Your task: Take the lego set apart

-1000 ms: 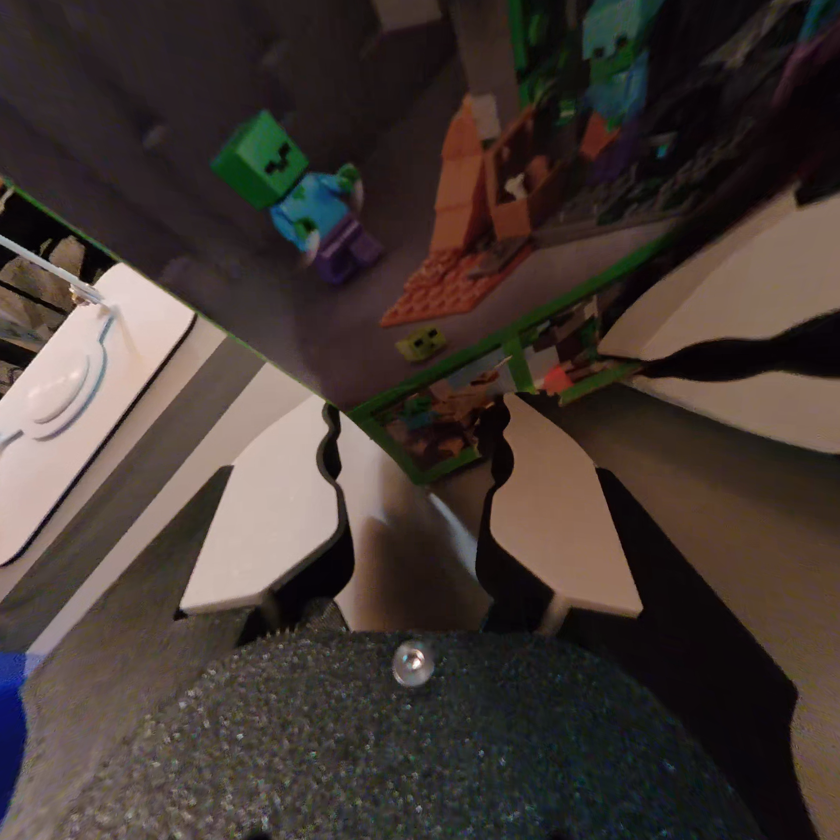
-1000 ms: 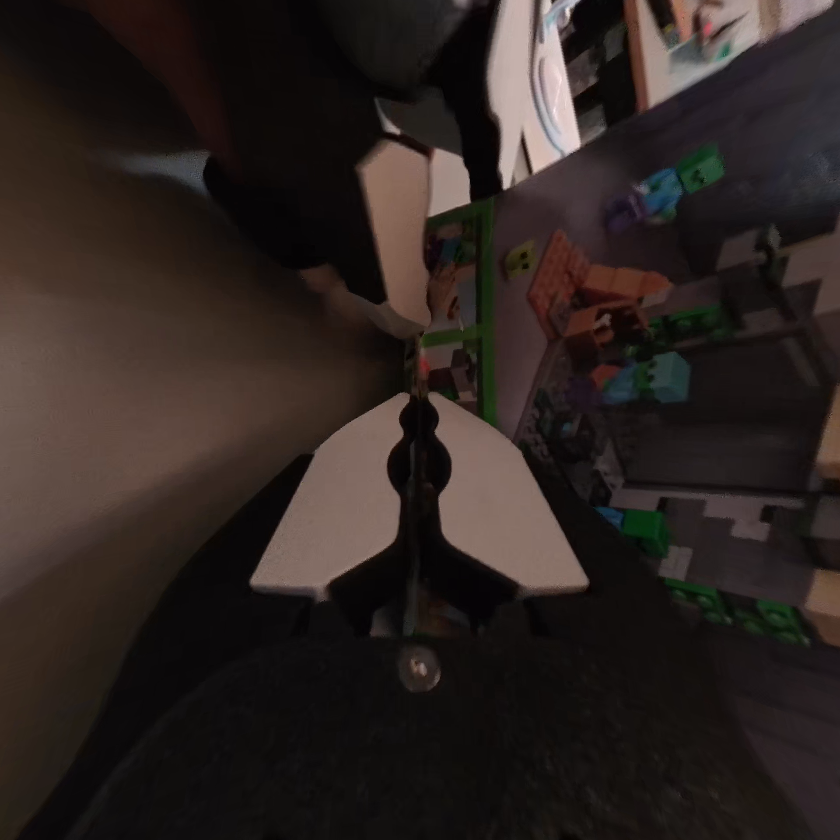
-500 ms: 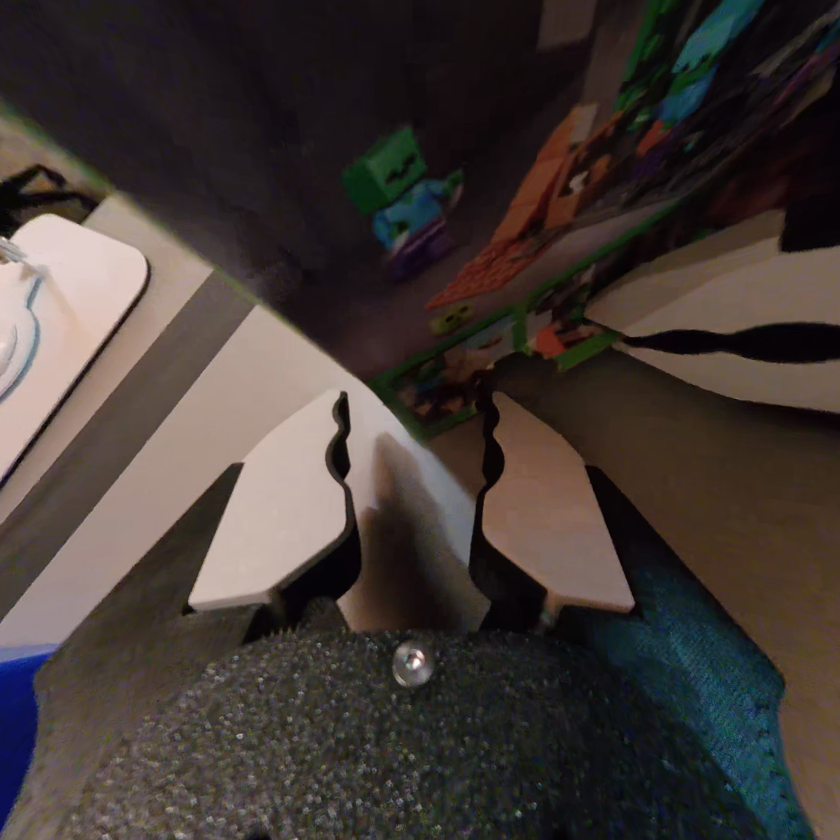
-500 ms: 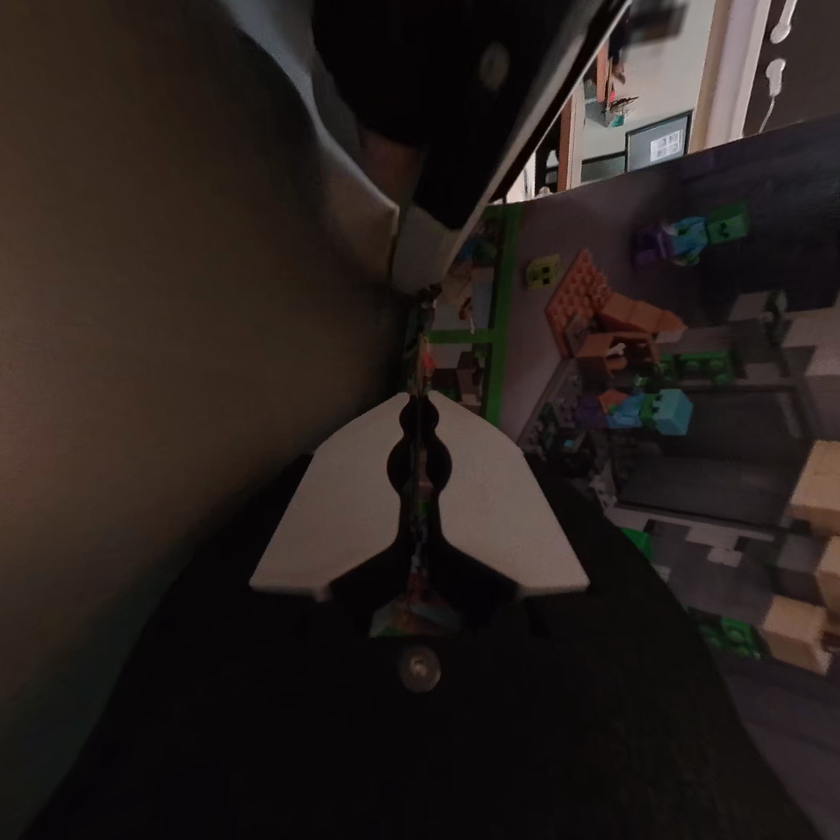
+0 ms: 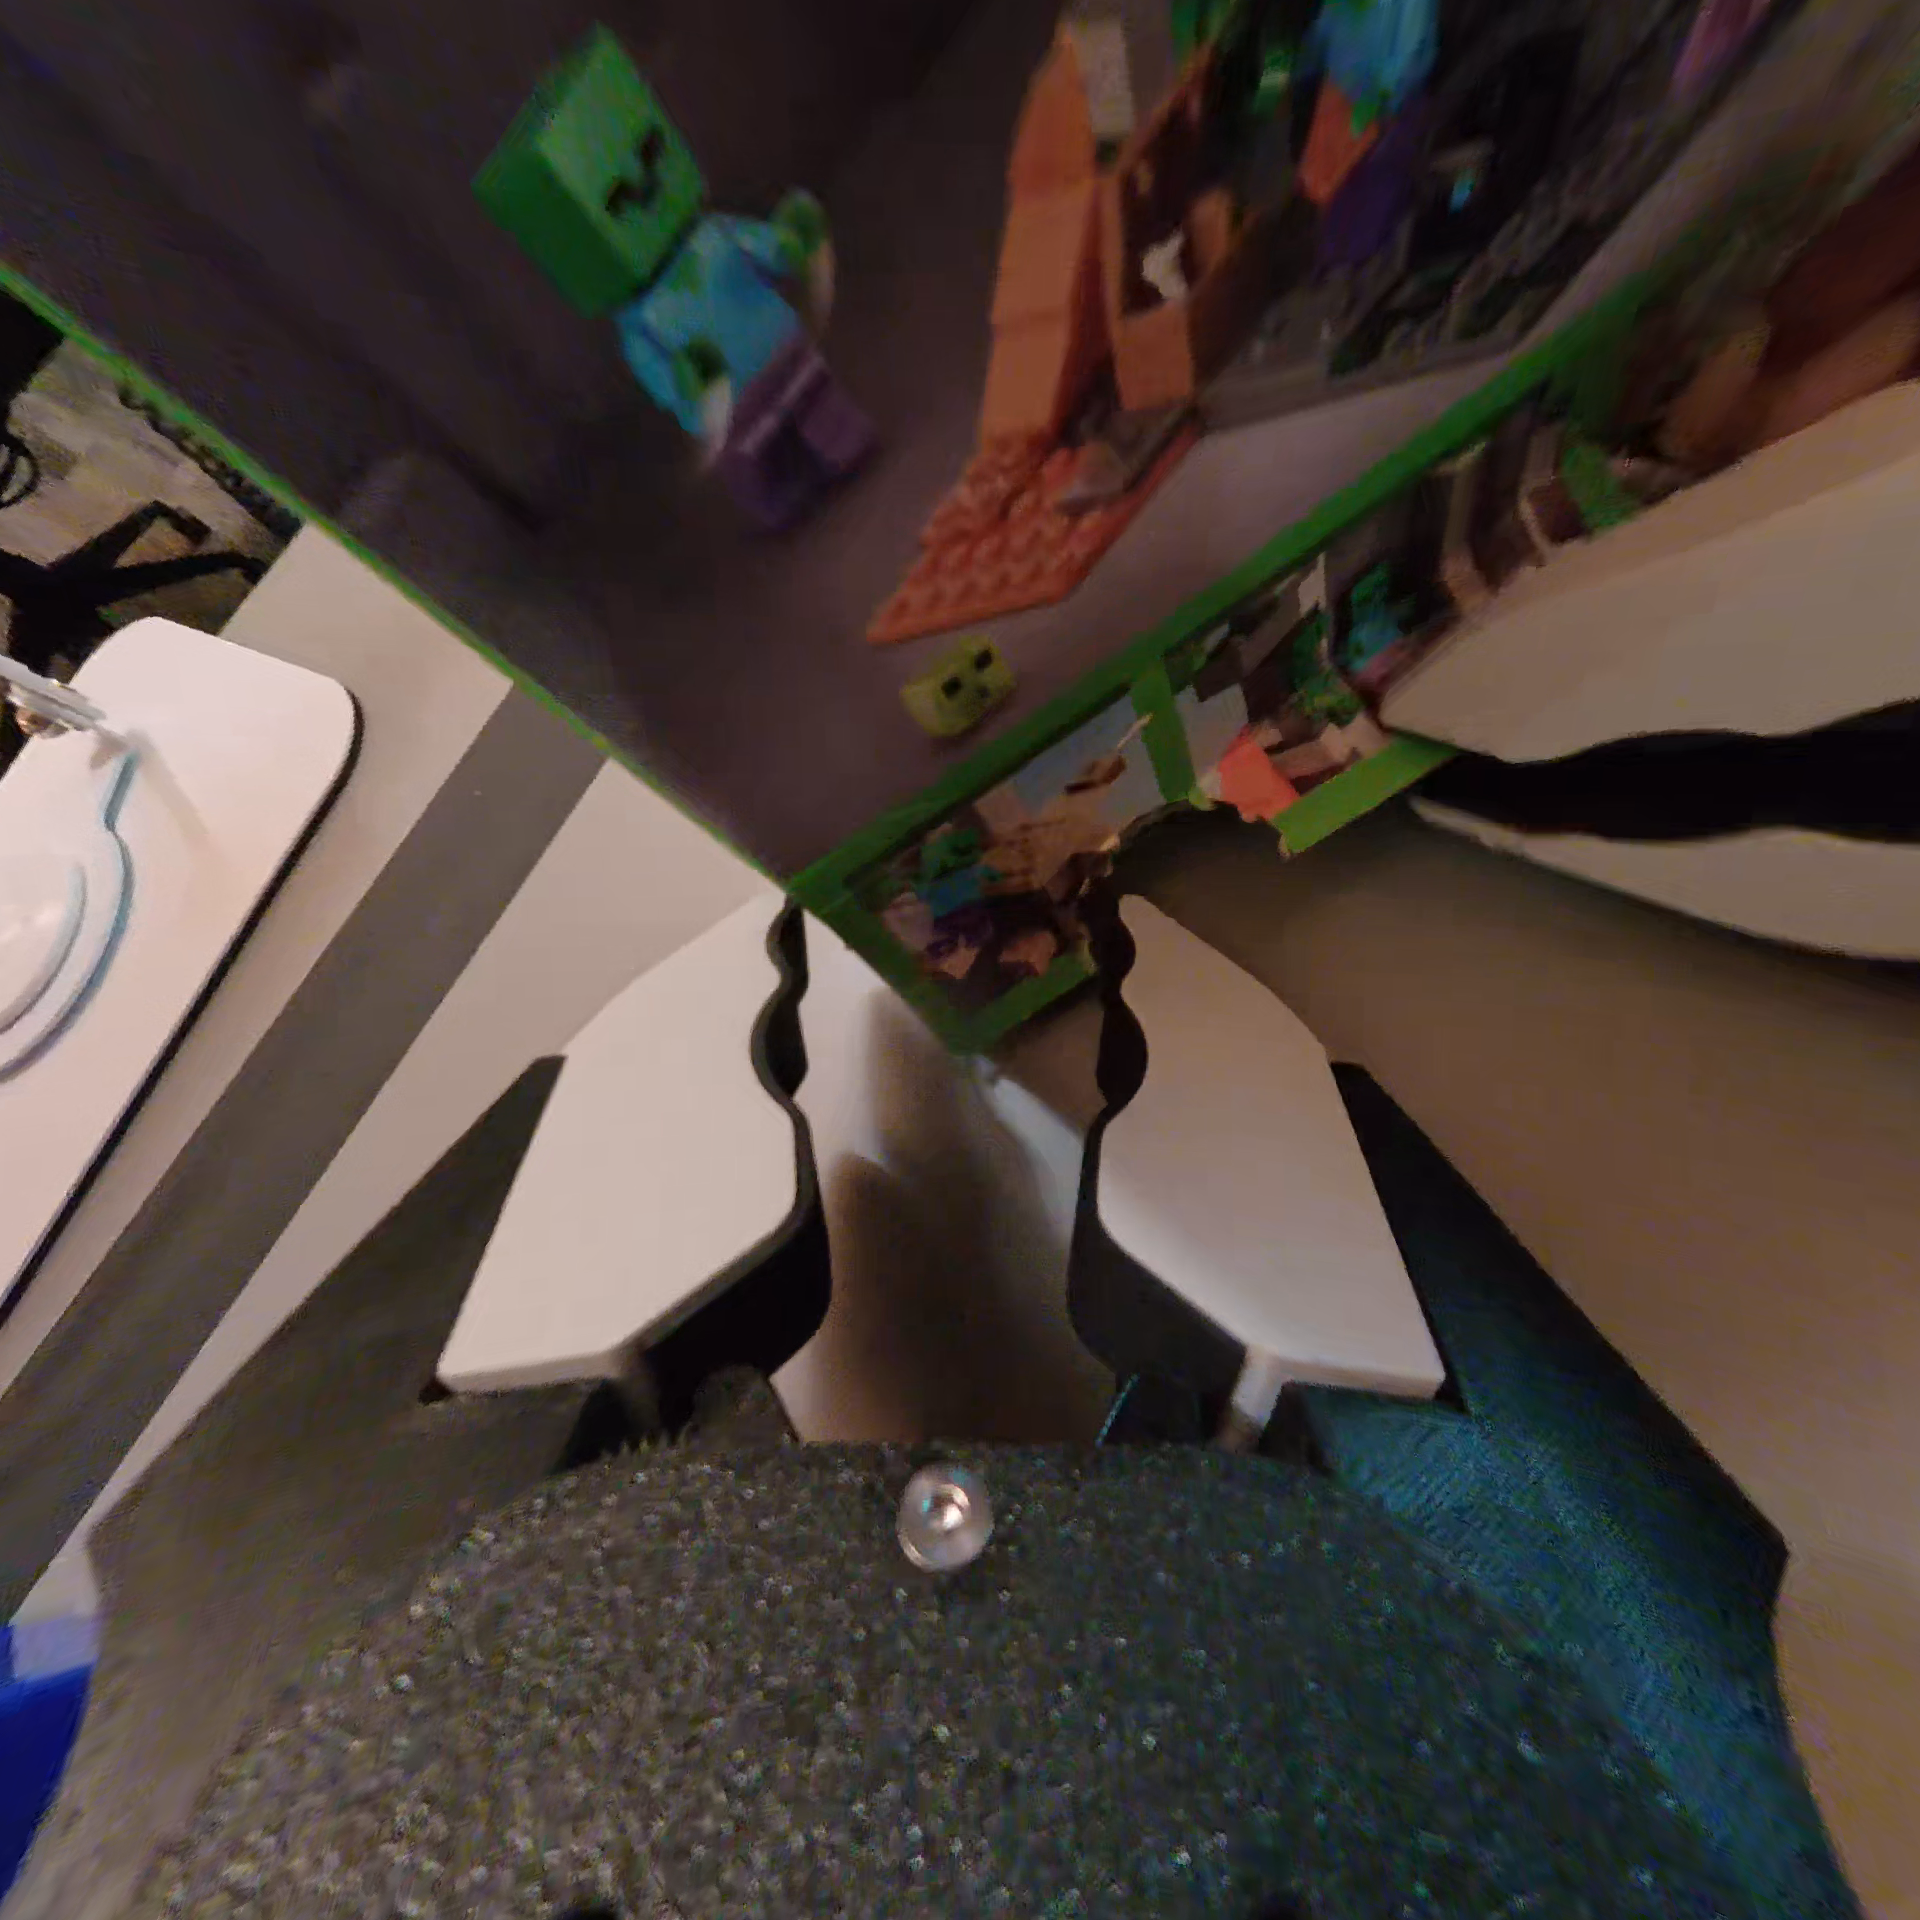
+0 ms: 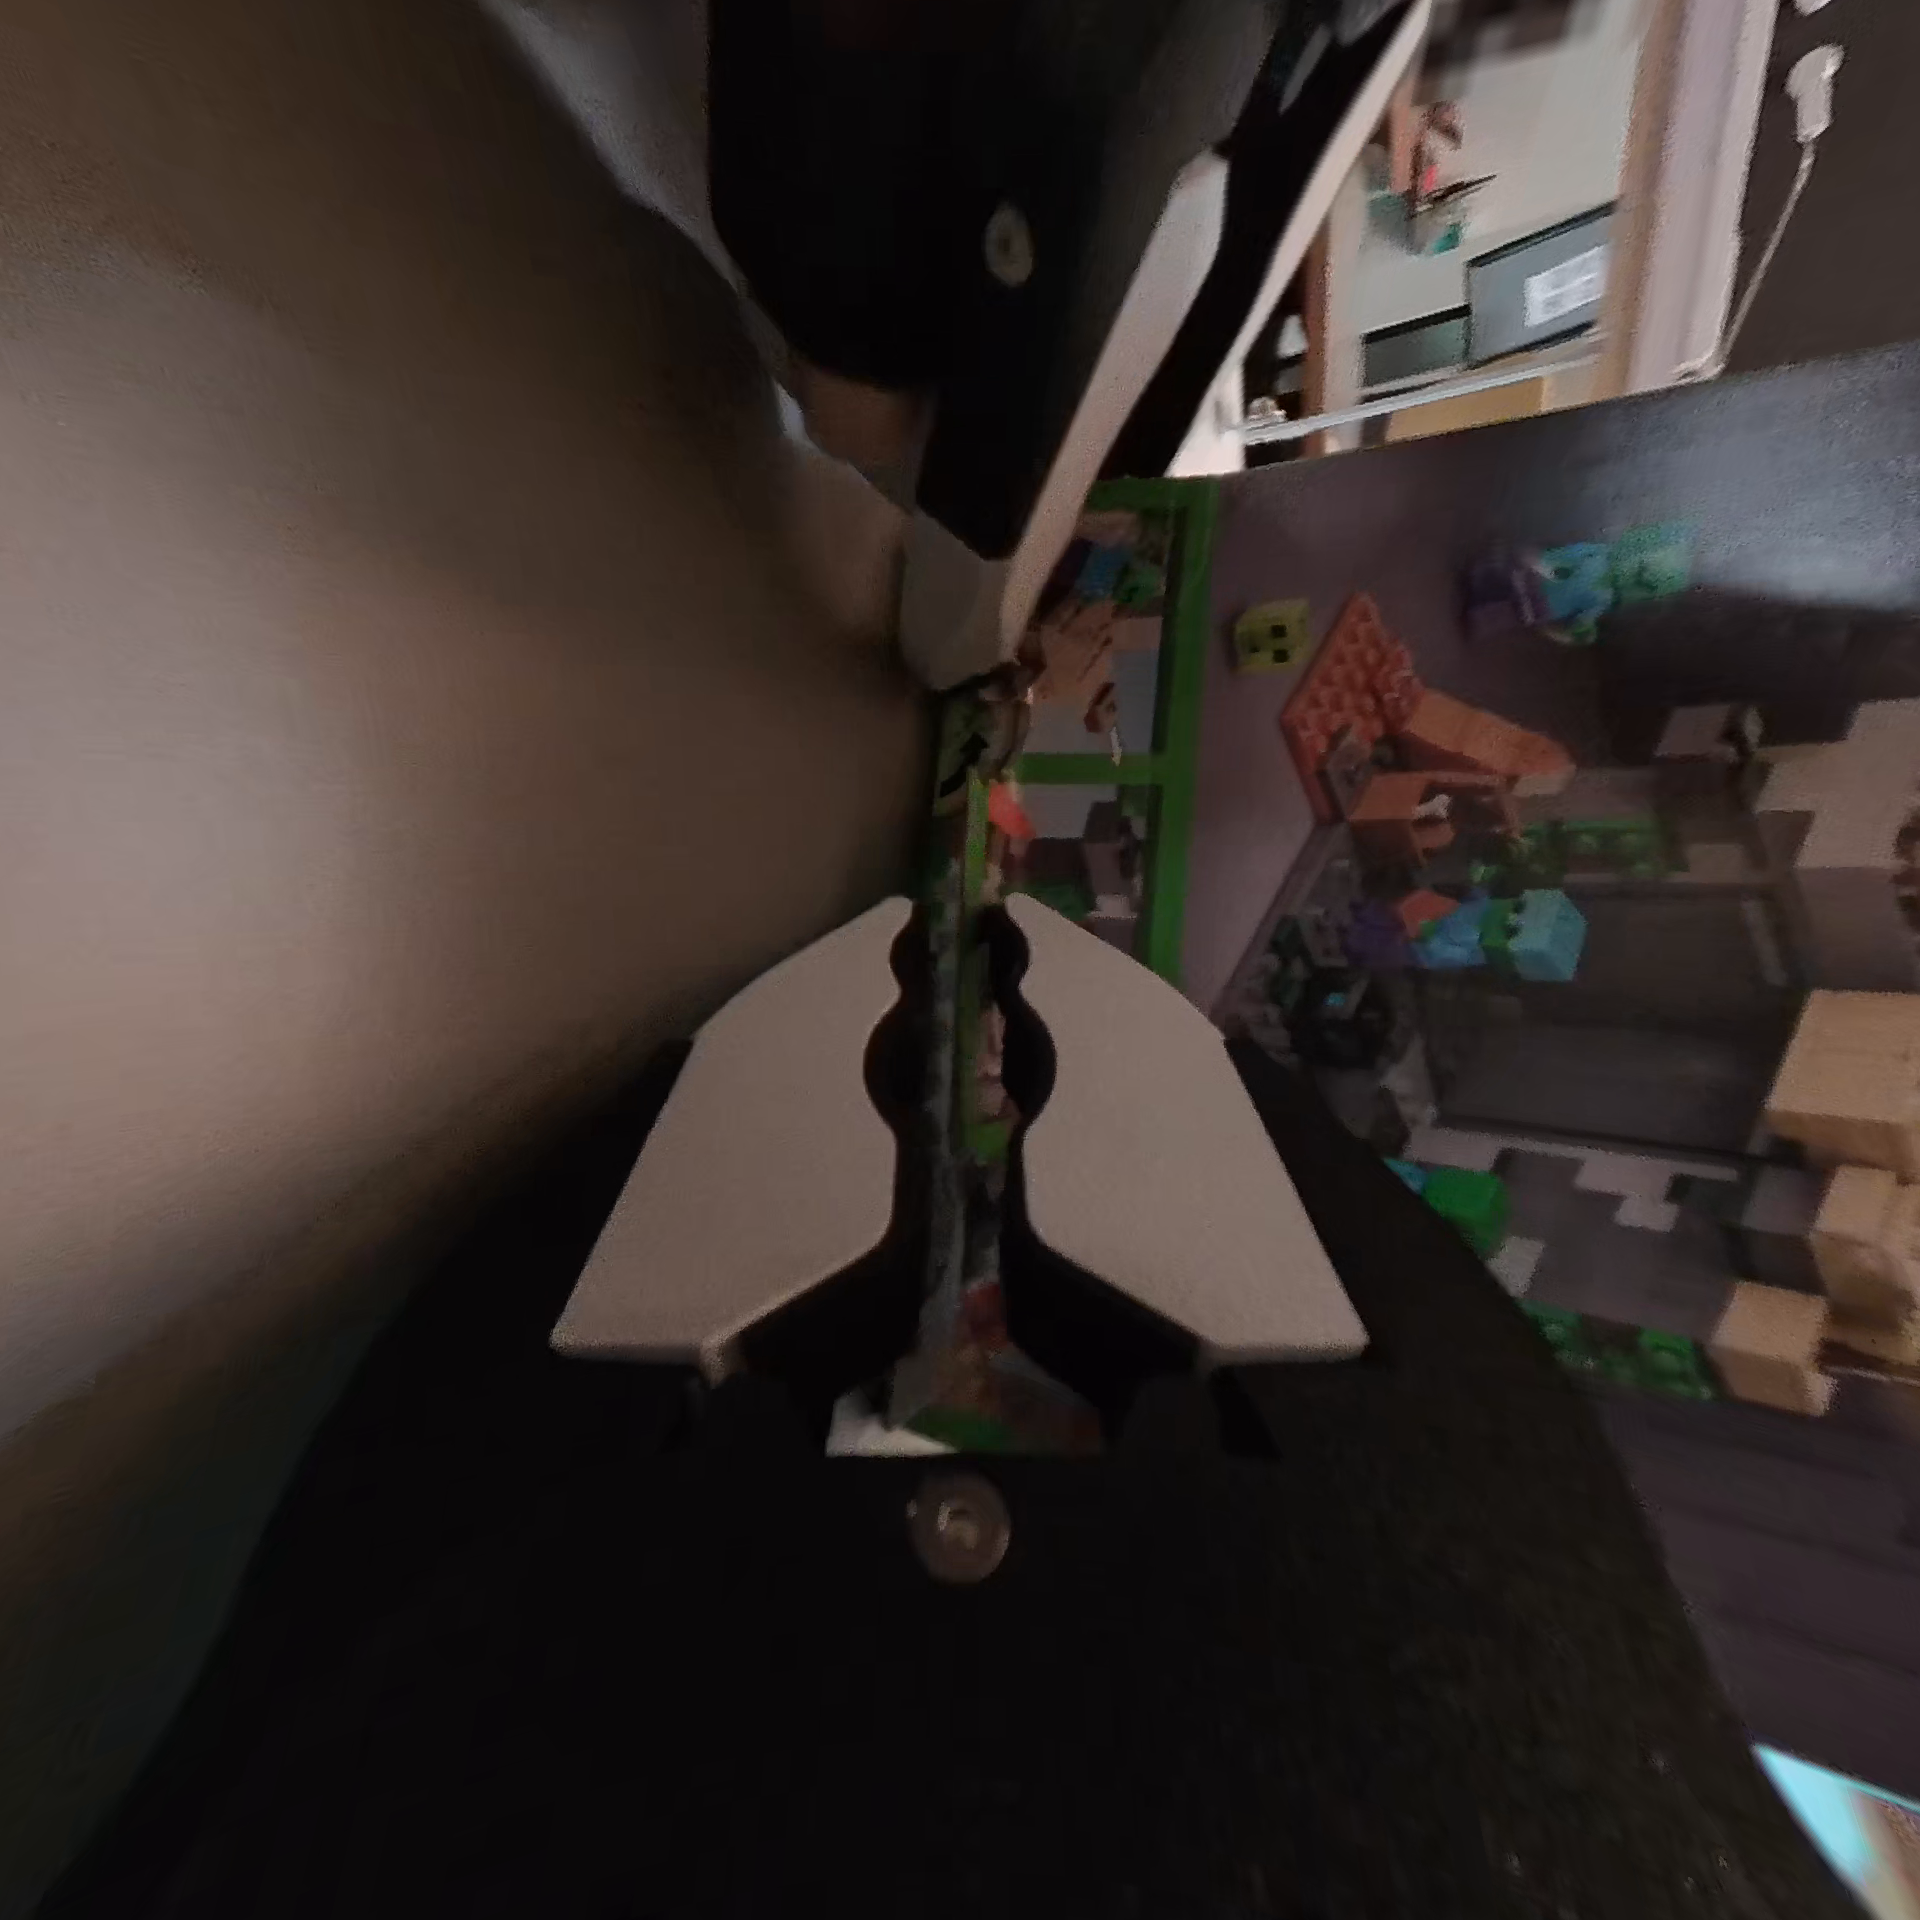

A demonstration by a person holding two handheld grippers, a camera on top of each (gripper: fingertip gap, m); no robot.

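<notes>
The lego set is a closed cardboard box [image 5: 623,468] with a green border and printed pictures of the built models. It is held up off the table. My left gripper [image 5: 951,925] is open, and the box's lower corner sits between its fingertips. My right gripper [image 6: 961,935] is shut on the box's thin edge flap [image 6: 951,1143], with the box face [image 6: 1558,1039] to its right. In the left wrist view the right gripper [image 5: 1662,810] clamps the box edge at the right. In the right wrist view the left gripper's white finger [image 6: 956,613] meets the box edge from above.
A white table [image 5: 665,852] with a dark strip lies under the box. A white rounded pad [image 5: 156,831] lies at the left, and something blue [image 5: 31,1714] shows at the bottom left. Shelves with clutter [image 6: 1455,260] stand behind.
My left gripper drew back from the box, then came in again, so the box corner now sits between its open fingertips. My right gripper stayed shut on the box edge.
</notes>
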